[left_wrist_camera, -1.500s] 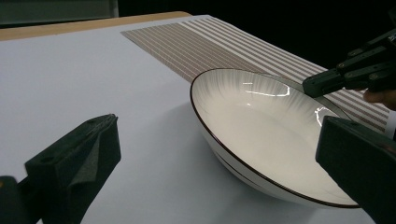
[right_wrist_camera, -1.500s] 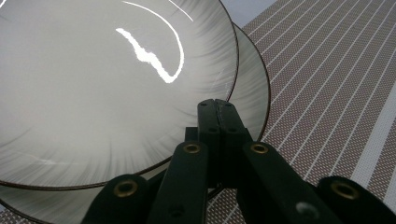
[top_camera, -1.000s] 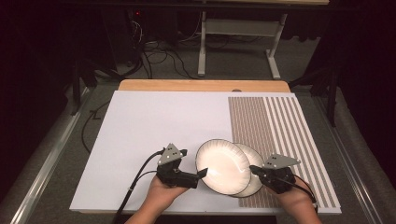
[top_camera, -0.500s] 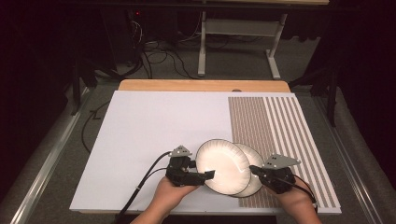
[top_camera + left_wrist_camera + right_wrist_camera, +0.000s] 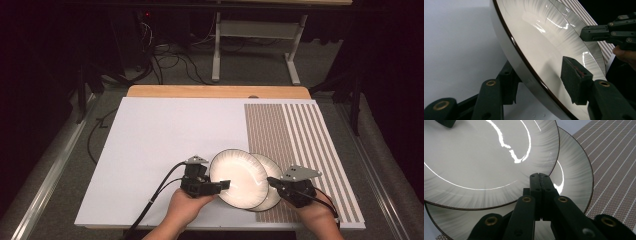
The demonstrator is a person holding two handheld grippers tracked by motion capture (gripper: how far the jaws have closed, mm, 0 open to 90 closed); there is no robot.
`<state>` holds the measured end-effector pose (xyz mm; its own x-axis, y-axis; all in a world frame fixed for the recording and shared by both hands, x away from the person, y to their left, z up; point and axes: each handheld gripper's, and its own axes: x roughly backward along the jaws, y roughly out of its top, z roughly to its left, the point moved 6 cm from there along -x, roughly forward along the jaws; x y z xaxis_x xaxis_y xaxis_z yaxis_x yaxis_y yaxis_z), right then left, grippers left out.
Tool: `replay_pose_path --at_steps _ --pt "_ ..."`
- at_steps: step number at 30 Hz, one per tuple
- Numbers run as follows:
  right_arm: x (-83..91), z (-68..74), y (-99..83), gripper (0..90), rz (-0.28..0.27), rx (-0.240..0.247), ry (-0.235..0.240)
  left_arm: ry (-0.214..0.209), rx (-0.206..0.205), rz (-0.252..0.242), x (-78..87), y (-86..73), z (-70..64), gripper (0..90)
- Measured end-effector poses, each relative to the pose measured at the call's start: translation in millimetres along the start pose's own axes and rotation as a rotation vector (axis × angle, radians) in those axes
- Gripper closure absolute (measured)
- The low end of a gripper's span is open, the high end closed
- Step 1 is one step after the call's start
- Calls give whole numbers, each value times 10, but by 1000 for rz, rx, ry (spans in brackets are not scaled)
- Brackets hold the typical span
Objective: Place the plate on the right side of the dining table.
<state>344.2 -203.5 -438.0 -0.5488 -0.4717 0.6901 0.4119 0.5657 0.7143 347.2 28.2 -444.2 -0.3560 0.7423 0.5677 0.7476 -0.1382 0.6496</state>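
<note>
Two white plates with dark rims overlap near the front of the mat. The upper plate [image 5: 239, 176] [image 5: 536, 42] [image 5: 486, 157] lies partly over the lower plate [image 5: 272, 167] [image 5: 574, 172]. My left gripper [image 5: 223, 185] [image 5: 541, 75] straddles the upper plate's left rim, one jaw under it and one pad on its inner face, shut on it. My right gripper [image 5: 273, 181] [image 5: 540, 177] has its pads pressed together with nothing between them. It hovers over the lower plate with its tip at the upper plate's right rim. The right gripper [image 5: 590, 33] also appears beyond the plates in the left gripper view.
The plates rest on a white mat [image 5: 150, 145] whose right part carries brown stripes [image 5: 300, 130]. A wooden table edge [image 5: 215, 91] runs behind it. Cables [image 5: 165, 55] and a metal frame leg [image 5: 216, 50] lie on the floor beyond.
My left gripper has slid right onto the upper plate's left rim and closed on it. The right gripper and both plates have stayed about where they were.
</note>
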Motion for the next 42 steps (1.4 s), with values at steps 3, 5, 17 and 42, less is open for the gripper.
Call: replay_pose_path --at_steps 3,5,17,42 --pt "14 -3 7 900 -10 -2 -2 -4 16 -9 2 3 4 525" --pt "20 -6 3 900 -8 2 -6 -3 15 -12 8 8 6 540" --pt "67 -24 7 900 -34 -9 -10 -31 54 -52 25 21 6 612" --pt "346 -268 62 886 -170 -102 -75 -90 86 -150 110 56 26 719"
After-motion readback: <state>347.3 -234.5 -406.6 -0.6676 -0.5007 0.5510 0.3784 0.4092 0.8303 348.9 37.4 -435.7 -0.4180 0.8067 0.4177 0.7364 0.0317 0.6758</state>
